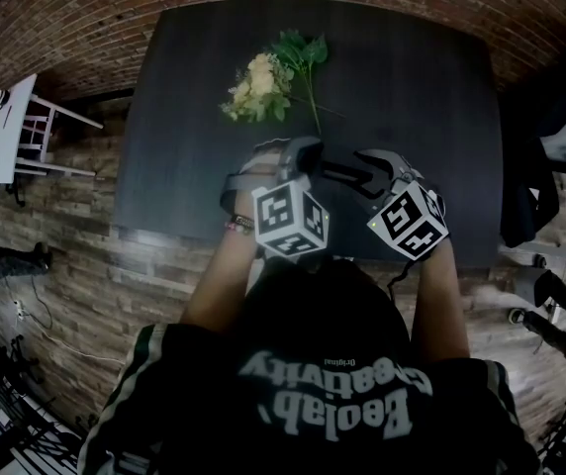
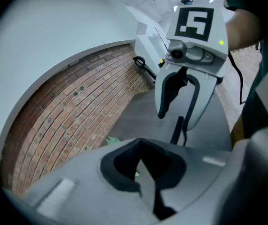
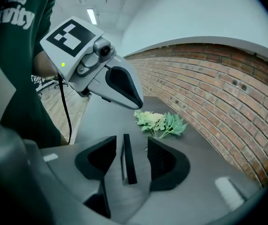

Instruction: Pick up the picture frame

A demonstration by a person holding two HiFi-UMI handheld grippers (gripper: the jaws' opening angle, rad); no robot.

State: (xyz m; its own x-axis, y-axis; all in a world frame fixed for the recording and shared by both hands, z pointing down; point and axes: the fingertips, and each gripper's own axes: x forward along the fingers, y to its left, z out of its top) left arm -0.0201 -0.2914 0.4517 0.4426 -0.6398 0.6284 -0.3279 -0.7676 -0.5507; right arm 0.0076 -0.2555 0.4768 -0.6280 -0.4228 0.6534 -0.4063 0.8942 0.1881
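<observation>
- We hold both forearms out over the near edge of the dark table [image 1: 412, 97]. The two hand-held grippers sit close side by side, tilted downward, their noses angled toward each other.
- The right hand-held gripper [image 3: 131, 146] has its jaws spread wide. The left hand-held gripper [image 2: 145, 163] has its jaws brought together with nothing between them.
- The picture frame [image 3: 127, 165], a thin dark slab seen edge-on, stands upright on the table in the gap between the right jaws. We see table surface on either side of it, so neither pad touches it.
- In the left gripper view, the frame shows as a dark upright strip just below the right hand-held gripper's jaws.
- The left hand-held gripper is just beside the right one and apart from the frame.
- A bouquet [image 1: 263, 87] of pale flowers and green leaves lies flat farther along the table, beyond the frame and well apart from both hand-held grippers.
- A brick wall [image 3: 218, 88] runs behind the table's far edge.
</observation>
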